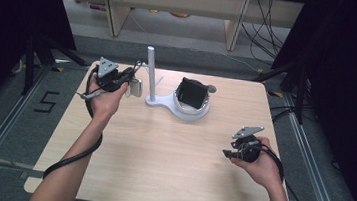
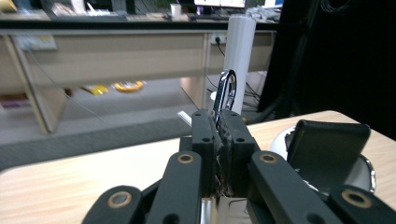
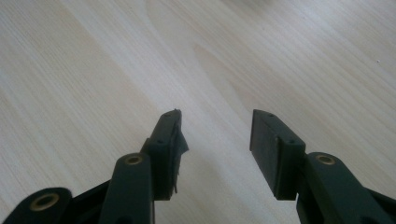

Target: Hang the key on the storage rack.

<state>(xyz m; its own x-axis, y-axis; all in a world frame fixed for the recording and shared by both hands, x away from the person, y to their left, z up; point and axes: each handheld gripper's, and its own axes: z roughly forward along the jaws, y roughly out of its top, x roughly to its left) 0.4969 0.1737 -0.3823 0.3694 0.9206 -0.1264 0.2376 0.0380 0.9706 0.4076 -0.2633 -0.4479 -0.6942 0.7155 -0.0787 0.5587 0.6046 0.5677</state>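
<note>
**Left gripper pinches metal ring beside white stand**

The left gripper (image 1: 127,81), held up near the table's far left corner, has its black jaws pressed together on a slim, shiny silver metal ring (image 2: 225,93), which stands up out of the pads in the left gripper view. In the high view the silver piece (image 1: 136,87) hangs just beside the white upright post of a white plastic stand (image 1: 151,72), whose flat base curves round to a white ring-shaped cradle (image 1: 192,113) carrying a black box-shaped block (image 1: 192,93). The left forearm reaches forward from the bottom edge, wrist bent, the hand wrapped round the gripper body beneath its grey three-cornered plate.

The right gripper (image 1: 226,154) rests low over the light wooden table (image 1: 161,149) near the right edge, its jaws standing well apart with only bare wood grain between them in the right gripper view. The right hand cups it from behind.

The one piece of legible writing is a black numeral "5" (image 1: 46,101) marked on the grey floor left of the table.
</note>
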